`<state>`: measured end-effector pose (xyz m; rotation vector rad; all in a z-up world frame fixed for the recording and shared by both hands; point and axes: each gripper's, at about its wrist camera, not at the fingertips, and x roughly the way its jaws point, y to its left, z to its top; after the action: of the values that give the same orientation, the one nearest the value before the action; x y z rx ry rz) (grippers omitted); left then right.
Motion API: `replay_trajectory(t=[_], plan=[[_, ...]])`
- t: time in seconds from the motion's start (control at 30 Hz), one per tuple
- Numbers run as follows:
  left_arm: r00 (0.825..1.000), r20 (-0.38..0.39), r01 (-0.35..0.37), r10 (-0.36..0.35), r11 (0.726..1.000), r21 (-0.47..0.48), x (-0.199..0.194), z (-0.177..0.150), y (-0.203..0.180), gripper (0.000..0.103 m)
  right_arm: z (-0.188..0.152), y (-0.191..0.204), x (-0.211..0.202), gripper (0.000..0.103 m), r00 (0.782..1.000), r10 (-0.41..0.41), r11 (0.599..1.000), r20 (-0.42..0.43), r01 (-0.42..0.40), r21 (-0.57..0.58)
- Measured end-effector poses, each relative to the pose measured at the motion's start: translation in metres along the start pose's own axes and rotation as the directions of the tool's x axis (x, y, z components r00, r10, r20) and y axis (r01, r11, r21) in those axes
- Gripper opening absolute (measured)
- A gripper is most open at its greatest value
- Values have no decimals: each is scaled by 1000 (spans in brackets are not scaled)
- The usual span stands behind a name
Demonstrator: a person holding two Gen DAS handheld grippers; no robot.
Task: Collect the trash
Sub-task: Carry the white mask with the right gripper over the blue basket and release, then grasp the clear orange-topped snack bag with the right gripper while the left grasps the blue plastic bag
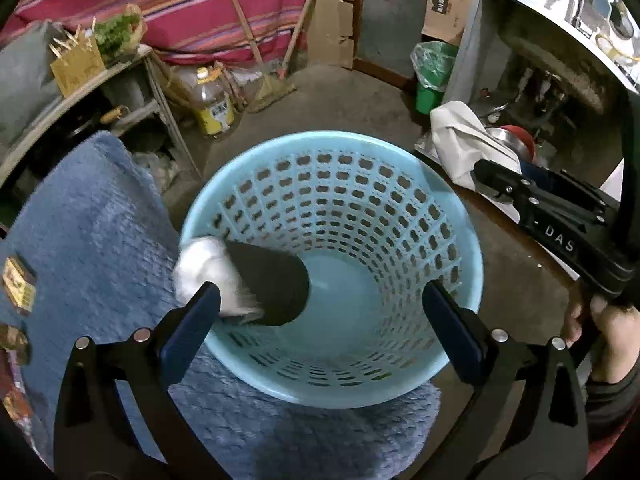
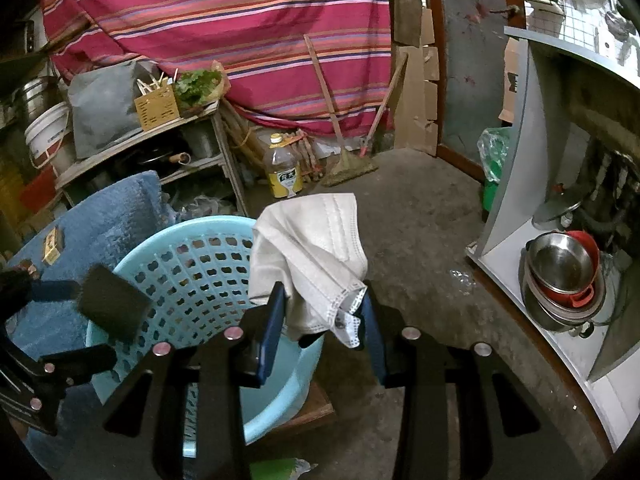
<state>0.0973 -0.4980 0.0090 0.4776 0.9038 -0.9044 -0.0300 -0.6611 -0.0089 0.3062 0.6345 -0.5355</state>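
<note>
A light blue perforated basket (image 1: 400, 216) stands below my left gripper (image 1: 320, 308), whose jaws are wide open over its mouth. A black and white piece of trash (image 1: 244, 280), blurred, is at the basket's left rim beside my left finger; it also shows in the right wrist view (image 2: 112, 304). My right gripper (image 2: 324, 312) is shut on a white face mask (image 2: 308, 248) and holds it above the basket's right edge (image 2: 192, 264). The right gripper shows in the left wrist view (image 1: 540, 208) with the mask (image 1: 464, 140).
A blue towel (image 1: 88, 232) with small packets (image 1: 18, 284) lies left of the basket. A green lined bin (image 1: 432, 76), an oil bottle (image 1: 212, 104), brooms (image 1: 276, 84), a shelf rack (image 2: 160, 140) and stacked metal bowls (image 2: 560, 272) under a counter surround the concrete floor.
</note>
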Motion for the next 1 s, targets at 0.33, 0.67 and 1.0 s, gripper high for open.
replay_trajectory(t=[0.33, 0.67, 1.0], plan=[[991, 113, -67, 75, 995, -72, -30, -9, 30, 98, 0, 26, 3, 38, 1000, 17, 999, -23, -18, -46], [945, 239, -186, 221, 969, -162, -68, -22, 64, 98, 6, 72, 4, 46, 999, 30, 994, -41, -34, -103], [894, 329, -237, 306, 943, -232, -114, -56, 89, 98, 5, 93, -4, 76, 999, 21, 995, -40, -25, -102]])
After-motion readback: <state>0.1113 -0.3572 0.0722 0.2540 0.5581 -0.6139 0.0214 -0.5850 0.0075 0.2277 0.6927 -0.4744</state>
